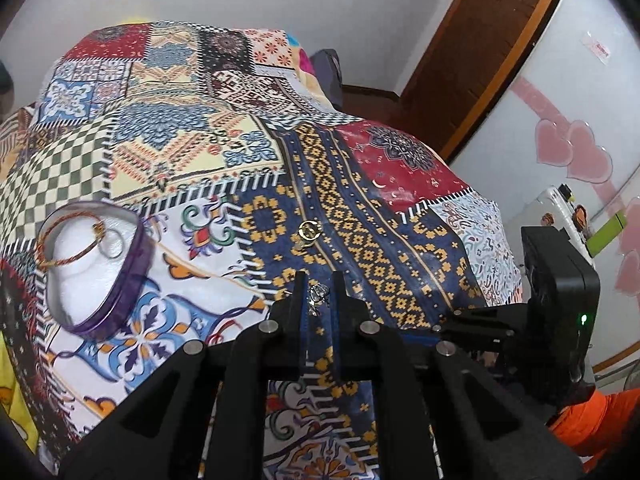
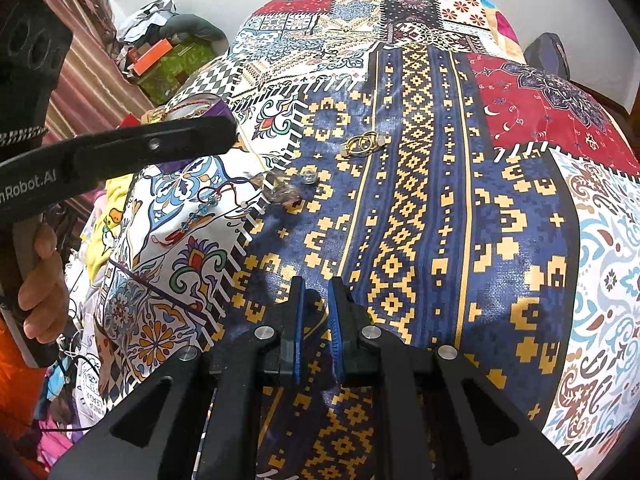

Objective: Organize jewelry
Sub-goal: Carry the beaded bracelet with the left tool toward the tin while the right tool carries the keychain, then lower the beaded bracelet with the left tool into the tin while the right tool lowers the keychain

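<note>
- My left tongs (image 1: 319, 294) grip a small clear-stone trinket (image 1: 318, 295) above the patterned cloth (image 1: 400, 240).
- My right tongs (image 2: 317, 292) are closed, empty.
- A gold ring (image 1: 309, 229) lies beyond.
- Left: a purple dish (image 1: 120, 300) holding bangles (image 1: 72, 240).

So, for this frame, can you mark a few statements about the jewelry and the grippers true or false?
1. A gold piece lies on the bedspread's blue-and-gold strip. True.
2. The purple round box is empty. False: it holds a braided bangle, among other things.
3. The right gripper holds the gold piece. False: it is shut with nothing between its fingers.
4. A small crystal piece sits between the left gripper's fingers. True.
</note>
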`<act>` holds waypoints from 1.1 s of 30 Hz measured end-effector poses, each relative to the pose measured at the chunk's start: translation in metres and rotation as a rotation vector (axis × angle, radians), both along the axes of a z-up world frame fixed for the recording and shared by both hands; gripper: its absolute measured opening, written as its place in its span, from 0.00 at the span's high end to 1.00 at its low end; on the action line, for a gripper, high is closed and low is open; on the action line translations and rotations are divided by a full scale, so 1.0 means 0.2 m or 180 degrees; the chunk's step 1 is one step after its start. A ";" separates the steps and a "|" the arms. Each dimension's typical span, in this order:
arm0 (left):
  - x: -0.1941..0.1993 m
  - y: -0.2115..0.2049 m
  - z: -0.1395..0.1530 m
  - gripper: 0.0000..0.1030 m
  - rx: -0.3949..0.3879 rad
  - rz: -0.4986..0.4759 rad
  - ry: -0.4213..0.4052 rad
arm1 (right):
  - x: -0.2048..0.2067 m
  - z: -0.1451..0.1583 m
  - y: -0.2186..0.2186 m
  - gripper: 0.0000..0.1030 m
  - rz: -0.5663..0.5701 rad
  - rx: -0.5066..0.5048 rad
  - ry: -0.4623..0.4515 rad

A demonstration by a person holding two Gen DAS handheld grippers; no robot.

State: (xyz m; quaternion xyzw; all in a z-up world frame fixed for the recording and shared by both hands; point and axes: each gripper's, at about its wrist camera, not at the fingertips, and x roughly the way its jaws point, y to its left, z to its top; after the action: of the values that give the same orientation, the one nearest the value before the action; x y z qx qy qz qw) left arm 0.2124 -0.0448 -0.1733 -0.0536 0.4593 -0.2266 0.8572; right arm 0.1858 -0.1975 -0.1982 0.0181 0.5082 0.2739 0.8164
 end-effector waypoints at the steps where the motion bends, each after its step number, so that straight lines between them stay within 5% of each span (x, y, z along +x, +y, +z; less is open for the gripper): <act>1: -0.01 0.02 -0.01 0.92 0.0002 0.0021 0.0010 | 0.00 0.00 0.00 0.90 0.0004 -0.0001 0.0000; 13: -0.12 0.20 -0.21 0.92 0.0097 0.0276 0.0269 | 0.10 0.07 0.04 0.88 -0.0011 0.0006 -0.0052; 33: -0.27 0.32 -0.25 0.92 0.0116 0.0408 0.0209 | 0.16 0.06 0.39 0.87 0.0426 0.0061 0.0087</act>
State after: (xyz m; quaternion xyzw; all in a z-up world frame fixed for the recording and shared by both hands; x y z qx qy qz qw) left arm 0.1589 0.0186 -0.2237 -0.0748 0.4868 -0.1609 0.8553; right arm 0.2177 -0.1203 -0.1868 -0.0044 0.5167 0.3325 0.7890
